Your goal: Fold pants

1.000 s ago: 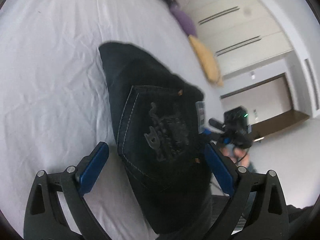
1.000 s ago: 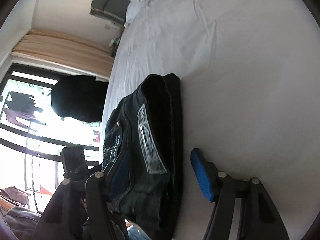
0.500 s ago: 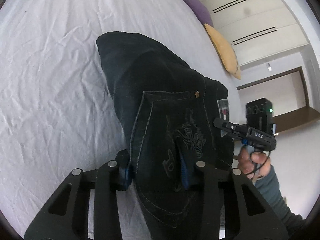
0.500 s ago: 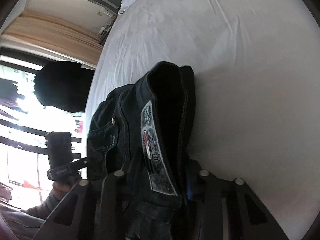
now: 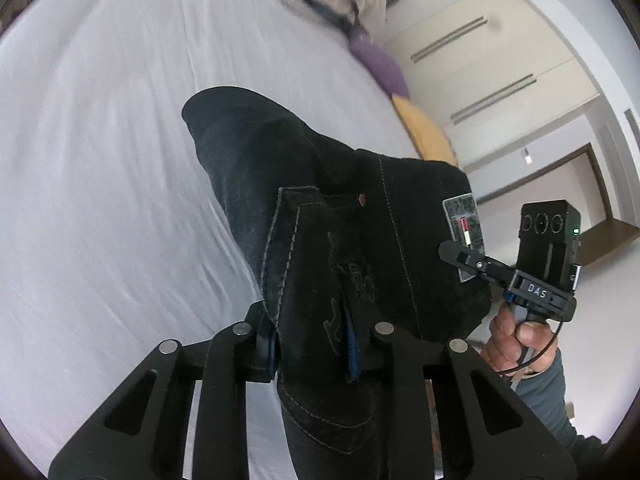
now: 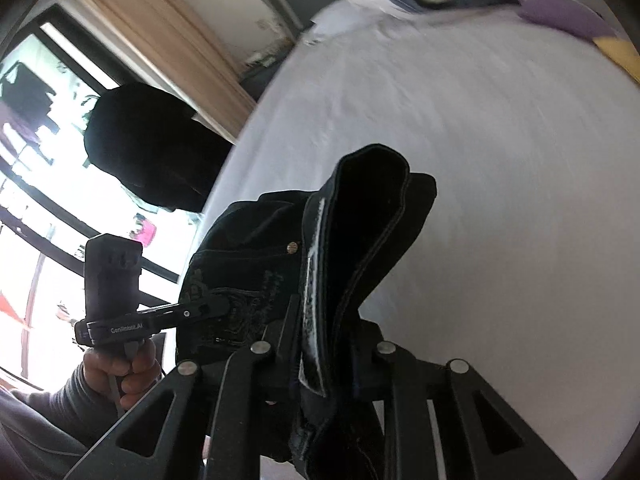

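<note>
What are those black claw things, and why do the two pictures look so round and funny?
The black claws are two grabbers that a person holds, one in each hand, like big tongs. Each grabber has a small camera on it that looks forward along its two fingers, and its very wide lens bends the picture round.

One picture is from the left gripper. It is pinching the dark pants at the back pocket, and its jaws are closing on the cloth. Far right you see the person's right hand with the other grabber.

The other picture is from the right gripper, pinching the waistband by the label, jaws closing too.

The pants are lifted over a bed with a white sheet. Pillows lie at its far end.
</note>
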The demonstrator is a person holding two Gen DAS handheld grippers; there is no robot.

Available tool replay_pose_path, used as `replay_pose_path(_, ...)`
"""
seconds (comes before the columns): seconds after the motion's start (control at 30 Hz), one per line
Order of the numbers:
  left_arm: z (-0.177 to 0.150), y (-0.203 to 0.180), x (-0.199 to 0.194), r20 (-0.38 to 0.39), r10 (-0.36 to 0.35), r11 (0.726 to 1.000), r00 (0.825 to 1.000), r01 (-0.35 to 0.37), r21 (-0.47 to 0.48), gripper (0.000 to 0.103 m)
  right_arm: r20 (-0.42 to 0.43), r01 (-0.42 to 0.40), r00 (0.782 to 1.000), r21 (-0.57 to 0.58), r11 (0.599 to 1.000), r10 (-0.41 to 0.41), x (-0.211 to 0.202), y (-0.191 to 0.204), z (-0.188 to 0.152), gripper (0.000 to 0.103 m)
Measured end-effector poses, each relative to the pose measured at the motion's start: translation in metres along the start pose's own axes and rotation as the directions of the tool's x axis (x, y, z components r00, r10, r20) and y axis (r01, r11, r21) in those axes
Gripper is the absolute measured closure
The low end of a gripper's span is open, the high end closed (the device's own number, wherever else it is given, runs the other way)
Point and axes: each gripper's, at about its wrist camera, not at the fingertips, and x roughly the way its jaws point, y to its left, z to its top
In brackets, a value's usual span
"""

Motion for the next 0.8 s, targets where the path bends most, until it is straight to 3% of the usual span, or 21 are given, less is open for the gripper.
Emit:
replay_pose_path(0.2,0.067,0.033,-0.033,0.086,0.11,0.993,0.99,-0.112,0.024,0.081,0.02,-0.079,0.997,-0.009,0.997,0.08,0.055,0.012,0.065,0.083)
replay_pose_path(0.4,0.112,0.085,-0.017,0.082,0.152,0.988,0.985,-0.154,0.02,0.081,-0.023,-0.14,0.99,0.042,0.989,0.141,0.128,-0.003,0.109,0.083)
replay_pose_path(0.53,0.124,0.142,0.017,0.018,0.114,0.993,0.993,-0.113,-0.03,0.079,-0.086,-0.162,0.98,0.168,0.972,0.178,0.167,-0.049,0.107,0.081)
replay_pose_path(0.6,0.12,0.165,0.033,0.001,0.129,0.99,0.992,-0.128,-0.058,0.072,-0.114,-0.152,0.977,0.227,0.962,0.181,0.185,-0.073,0.095,0.074)
replay_pose_path(0.7,0.113,0.182,0.035,0.039,0.082,0.994,0.996,-0.079,-0.082,0.065,-0.054,-0.268,0.952,0.32,0.909,0.3,0.193,-0.099,0.08,0.071)
replay_pose_path(0.8,0.113,0.177,0.032,0.041,0.113,0.992,0.993,-0.111,-0.052,0.061,-0.023,-0.3,0.946,0.316,0.9,0.323,0.188,-0.099,0.072,0.065)
